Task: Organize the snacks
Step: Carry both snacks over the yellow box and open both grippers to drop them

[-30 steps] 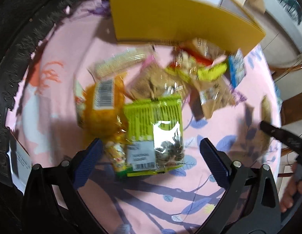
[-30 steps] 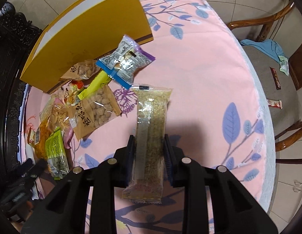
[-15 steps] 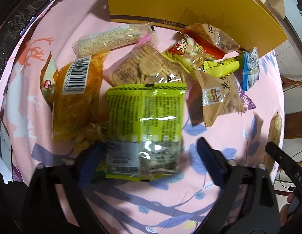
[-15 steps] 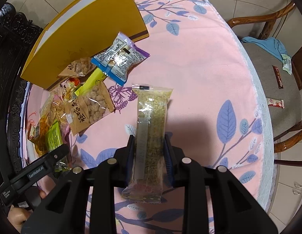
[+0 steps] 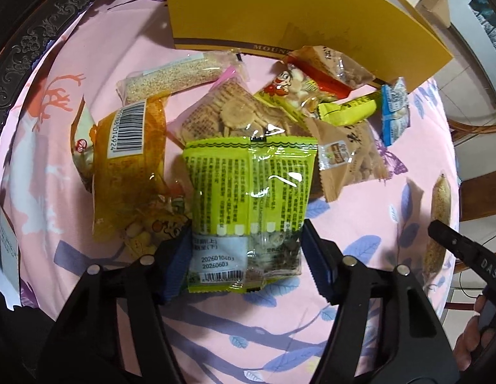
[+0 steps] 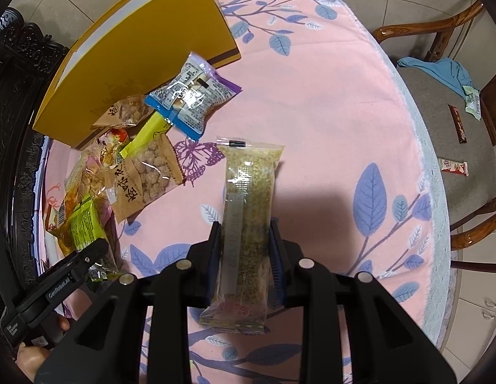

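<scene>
The left gripper point(image 5: 246, 256) points steeply down at the table, its blue pads on either side of the lime-green snack packet point(image 5: 248, 204) and closing in on it; whether the pads already press the wrapper cannot be told. The packet lies back-up on the pile, with dense small print, a white patch stamped "20260104D" and "20260603", and a barcode at its near edge. To its left lies an orange packet point(image 5: 126, 166) with a white barcode label reading "918 014924" in part, and behind it a clear bag of round crackers point(image 5: 222, 118), a long clear sesame bar point(image 5: 174, 78), a cartoon-printed packet point(image 5: 289, 86), a yellow stick packet point(image 5: 350, 108), a brown kraft packet point(image 5: 350, 160) with black brush characters, and a blue-edged clear packet point(image 5: 395, 112). The yellow box point(image 5: 279, 9) stands behind the pile, with "MOUN" legible on its brown base strip. The right gripper point(image 6: 244, 256) also points steeply down, its pads clamped on the sides of a long clear grain bar point(image 6: 248, 224), which is lifted over the pink leaf-print tablecloth point(image 6: 327, 112) to the right of the pile; the faint stamp on its seam is unreadable. In the right wrist view the left tool's black arm shows "GenRobot.AI", with the person's left hand point(image 6: 30, 355) at its grip.
</scene>
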Demonstrator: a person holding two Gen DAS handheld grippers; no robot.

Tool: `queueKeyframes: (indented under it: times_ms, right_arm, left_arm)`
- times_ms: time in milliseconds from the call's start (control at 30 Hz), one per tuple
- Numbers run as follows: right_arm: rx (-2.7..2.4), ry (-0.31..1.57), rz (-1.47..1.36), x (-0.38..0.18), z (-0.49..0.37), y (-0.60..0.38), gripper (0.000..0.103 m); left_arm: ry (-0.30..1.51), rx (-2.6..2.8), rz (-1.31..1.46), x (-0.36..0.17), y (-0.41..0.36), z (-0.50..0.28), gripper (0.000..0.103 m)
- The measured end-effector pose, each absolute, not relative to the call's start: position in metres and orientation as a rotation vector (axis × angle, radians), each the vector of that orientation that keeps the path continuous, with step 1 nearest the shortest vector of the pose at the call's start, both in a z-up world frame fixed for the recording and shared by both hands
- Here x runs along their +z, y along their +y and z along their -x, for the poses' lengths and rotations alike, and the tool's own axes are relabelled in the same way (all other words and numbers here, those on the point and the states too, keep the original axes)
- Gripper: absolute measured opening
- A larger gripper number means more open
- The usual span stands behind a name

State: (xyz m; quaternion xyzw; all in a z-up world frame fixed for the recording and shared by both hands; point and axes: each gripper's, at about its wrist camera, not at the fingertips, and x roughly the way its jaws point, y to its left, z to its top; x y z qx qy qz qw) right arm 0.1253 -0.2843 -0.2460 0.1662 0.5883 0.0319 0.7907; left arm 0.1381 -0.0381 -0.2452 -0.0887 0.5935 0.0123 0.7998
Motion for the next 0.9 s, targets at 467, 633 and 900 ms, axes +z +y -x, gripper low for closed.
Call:
queueKeyframes:
  times_ms: [467, 633, 900]
  right_arm:
    - [0.113, 1.198, -0.339, -0.21, -0.13, -0.277, 0.029]
    - [0.15, 1.126, -0.339, -0.176, -0.143, -0.272, 0.029]
    - [0.235, 0.975, -0.287, -0.113, -0.189, -0.249, 0.029]
  left_arm:
    - [1.09, -0.012, 0.211, -0.17, -0.02, -0.123, 0.066]
    - [1.015, -0.022, 0.25, -0.138, -0.015, -0.134, 0.066]
    - [0.872, -0.051, 0.253, -0.084, -0.011, -0.187, 0.066]
